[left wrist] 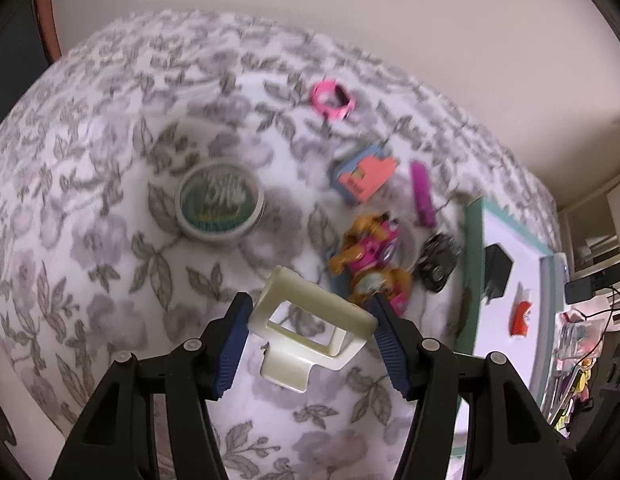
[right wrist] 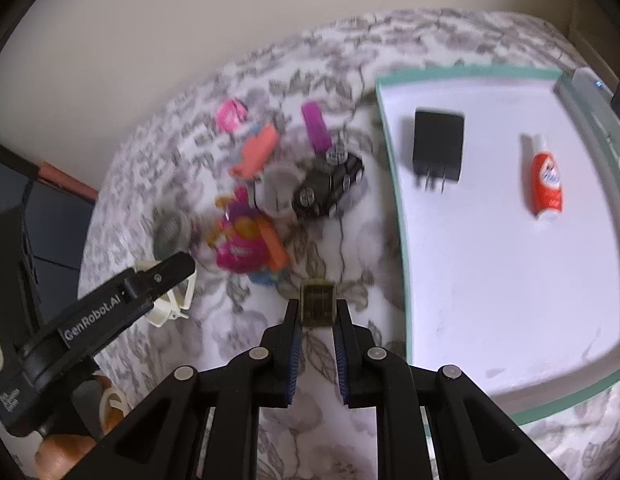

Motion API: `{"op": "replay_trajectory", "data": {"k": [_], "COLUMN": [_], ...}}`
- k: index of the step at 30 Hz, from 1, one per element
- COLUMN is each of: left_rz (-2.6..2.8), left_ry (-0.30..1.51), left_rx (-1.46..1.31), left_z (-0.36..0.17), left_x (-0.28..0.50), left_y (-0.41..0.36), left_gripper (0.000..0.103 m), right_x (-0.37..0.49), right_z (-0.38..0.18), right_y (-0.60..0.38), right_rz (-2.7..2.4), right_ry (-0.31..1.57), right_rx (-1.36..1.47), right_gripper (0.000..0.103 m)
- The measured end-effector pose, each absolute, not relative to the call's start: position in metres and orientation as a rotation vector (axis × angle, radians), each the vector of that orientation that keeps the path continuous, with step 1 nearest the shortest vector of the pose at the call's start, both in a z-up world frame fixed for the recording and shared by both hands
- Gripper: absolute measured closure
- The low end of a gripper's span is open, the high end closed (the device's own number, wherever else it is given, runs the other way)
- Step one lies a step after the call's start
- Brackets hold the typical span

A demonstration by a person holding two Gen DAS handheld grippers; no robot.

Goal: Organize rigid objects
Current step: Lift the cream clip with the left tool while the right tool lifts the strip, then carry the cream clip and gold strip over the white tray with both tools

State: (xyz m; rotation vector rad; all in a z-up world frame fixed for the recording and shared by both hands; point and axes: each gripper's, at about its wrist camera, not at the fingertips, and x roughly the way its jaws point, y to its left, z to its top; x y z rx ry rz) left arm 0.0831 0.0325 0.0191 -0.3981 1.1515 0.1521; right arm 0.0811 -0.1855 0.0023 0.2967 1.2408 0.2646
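Floral cloth [left wrist: 110,184] blurred; left hand-held gripper [left wrist: 310,312] clamps cream frame [left wrist: 310,320], right [right wrist: 317,306] pinches a dark chip [right wrist: 317,300] (detail unreadable).

Soft even indoor light; strong motion blur; fisheye bending, dark vignette at edges.

A cream plastic frame piece [left wrist: 310,332] sits tilted between the left gripper [left wrist: 310,320]'s blue pads, off the floral cloth. The right gripper [right wrist: 317,316] pinches a small dark square chip [right wrist: 317,304] upright at its tips. Ahead of both lies a blurred cluster of toys [left wrist: 369,256]; right of it, a white tray [right wrist: 509,280] holds a black charger [right wrist: 437,144] and a red tube [right wrist: 545,184].
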Motion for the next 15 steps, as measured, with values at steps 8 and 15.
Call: {"op": "replay_trajectory", "data": {"k": [8, 15], "left_rz": [0.045, -0.070], "left_ry": [1.063, 1.042], "left_rx": [-0.312, -0.184], "left_z": [0.042, 0.047], "left_x": [0.087, 0.083], "left_y": [-0.011, -0.061], "left_gripper": [0.041, 0.041], "right_x": [0.085, 0.088], "right_z": [0.029, 0.042], "right_y": [-0.218, -0.263], "right_rz": [0.191, 0.068], "right_ry": [1.140, 1.055], "right_rx": [0.334, 0.384], "right_gripper": [0.087, 0.087]}}
